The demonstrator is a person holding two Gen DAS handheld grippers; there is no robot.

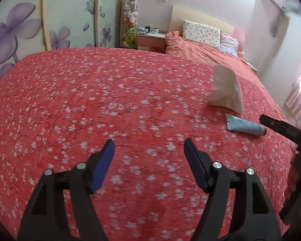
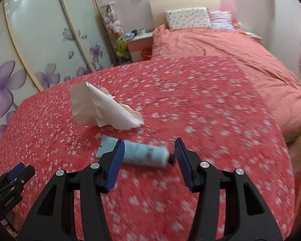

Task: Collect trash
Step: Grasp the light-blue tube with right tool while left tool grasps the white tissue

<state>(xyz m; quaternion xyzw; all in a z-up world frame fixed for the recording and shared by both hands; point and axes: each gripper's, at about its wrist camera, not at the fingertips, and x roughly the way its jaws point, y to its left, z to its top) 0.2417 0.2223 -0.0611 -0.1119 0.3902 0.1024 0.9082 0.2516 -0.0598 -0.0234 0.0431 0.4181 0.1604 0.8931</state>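
A crumpled white tissue [image 1: 224, 90] stands tented on the red flowered bedspread [image 1: 90, 100]; in the right wrist view the tissue [image 2: 102, 108] sits left of centre. A light blue tube [image 1: 244, 125] lies just in front of it. My right gripper [image 2: 149, 141] hangs open over the tube [image 2: 142, 152], which lies crosswise in line with the gap between the blue pads; the pads do not press on it. My left gripper [image 1: 148, 142] is open above bare bedspread, left of both items, with nothing between its fingers.
Pillows [image 1: 201, 33] and a rumpled pink duvet [image 2: 230, 56] fill the far end of the bed. A nightstand [image 1: 150, 39] and a tall stack of plush toys [image 1: 131, 20] stand beside the flowered wardrobe doors [image 1: 20, 30]. A pink curtain [image 1: 299, 102] hangs at right.
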